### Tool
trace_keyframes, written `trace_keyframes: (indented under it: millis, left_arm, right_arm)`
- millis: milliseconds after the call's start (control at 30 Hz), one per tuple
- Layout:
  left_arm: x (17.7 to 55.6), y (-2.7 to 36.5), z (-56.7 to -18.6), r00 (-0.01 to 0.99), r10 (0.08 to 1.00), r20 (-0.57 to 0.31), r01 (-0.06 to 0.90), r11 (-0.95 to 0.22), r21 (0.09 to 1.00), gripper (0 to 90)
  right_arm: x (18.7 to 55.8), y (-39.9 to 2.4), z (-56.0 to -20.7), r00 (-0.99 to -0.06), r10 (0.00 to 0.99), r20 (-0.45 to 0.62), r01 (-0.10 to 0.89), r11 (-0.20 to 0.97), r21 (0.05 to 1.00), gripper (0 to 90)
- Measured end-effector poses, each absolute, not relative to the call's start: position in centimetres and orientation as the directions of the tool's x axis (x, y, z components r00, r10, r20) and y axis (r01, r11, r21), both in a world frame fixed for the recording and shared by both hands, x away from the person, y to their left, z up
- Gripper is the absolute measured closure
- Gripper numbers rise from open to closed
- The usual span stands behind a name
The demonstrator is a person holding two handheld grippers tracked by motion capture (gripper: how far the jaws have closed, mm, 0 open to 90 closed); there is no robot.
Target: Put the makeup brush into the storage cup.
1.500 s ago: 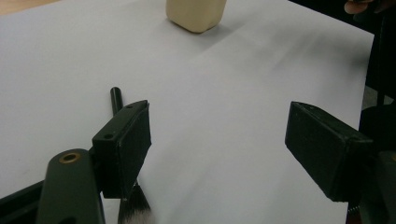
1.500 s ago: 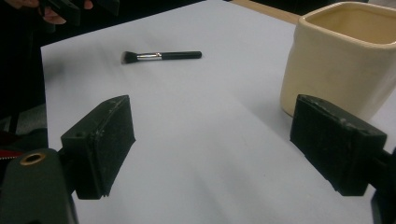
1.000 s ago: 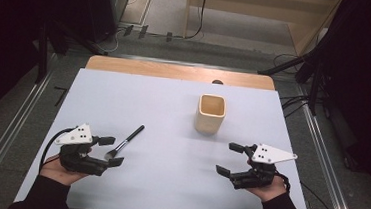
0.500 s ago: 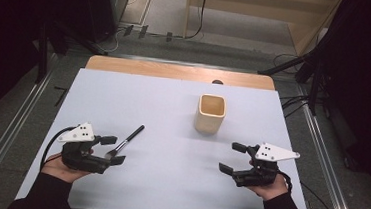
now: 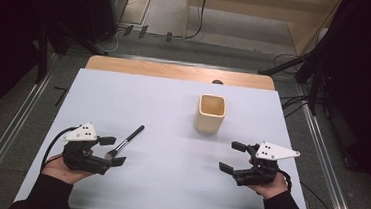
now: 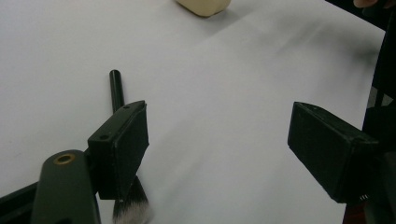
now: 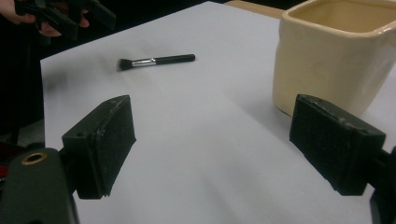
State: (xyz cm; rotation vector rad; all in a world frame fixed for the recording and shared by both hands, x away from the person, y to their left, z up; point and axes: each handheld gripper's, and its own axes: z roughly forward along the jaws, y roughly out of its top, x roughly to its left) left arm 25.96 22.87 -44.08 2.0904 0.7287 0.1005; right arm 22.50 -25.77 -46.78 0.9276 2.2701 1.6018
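— Any writing, labels or numbers you can read here?

— None. The cream cup (image 5: pixel 211 113) is plain on every side that shows, and the brush (image 5: pixel 124 142) carries no legible mark on its black handle.

— And the grey plates on top of the grippers?

— Only small dark dots, no letters or digits.
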Motion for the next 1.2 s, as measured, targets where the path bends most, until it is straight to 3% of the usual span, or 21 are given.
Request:
trace_keyframes:
  millis: [800, 1200]
  left_arm:
    - [26.7, 22.7, -44.1, 0.796, 0.571, -0.203, 0.505, -0.44, 0.743, 23.5]
    - [28.1, 22.3, -43.7, 0.783, 0.6, -0.163, 0.492, -0.437, 0.753, 23.5]
  right_arm:
    - [22.1, -25.3, -46.5, -0.796, 0.579, 0.176, 0.365, 0.227, 0.903, 15.1]
    - [22.0, -25.3, -46.6, -0.798, 0.579, 0.167, 0.36, 0.235, 0.903, 15.1]
